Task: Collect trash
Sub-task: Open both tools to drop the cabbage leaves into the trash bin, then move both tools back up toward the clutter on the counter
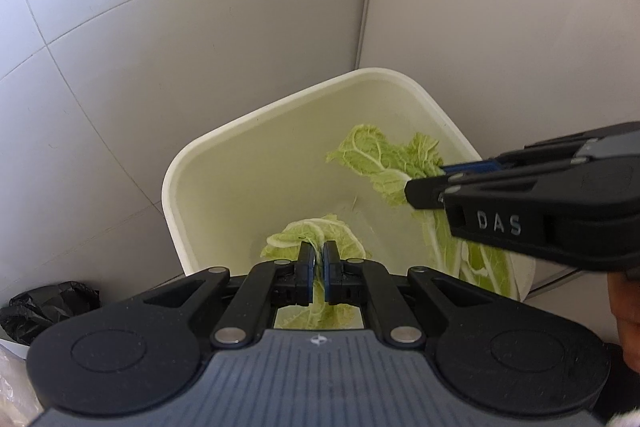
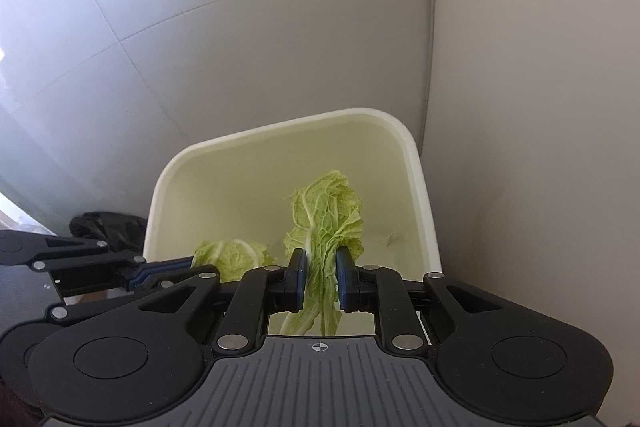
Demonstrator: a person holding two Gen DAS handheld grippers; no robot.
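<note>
Cabbage leaf lengthwise (tip away)

A crumpled black plastic bag lay on the grey tiled floor, close beside the left side of the bin as the left wrist view showed it; the right wrist view caught the same bag at the bin's left wall. Pale grout lines crossed the floor tiles around the bag. A plain light wall panel rose well to the right of the bag, beyond the bin, meeting the floor along a straight seam.
</note>
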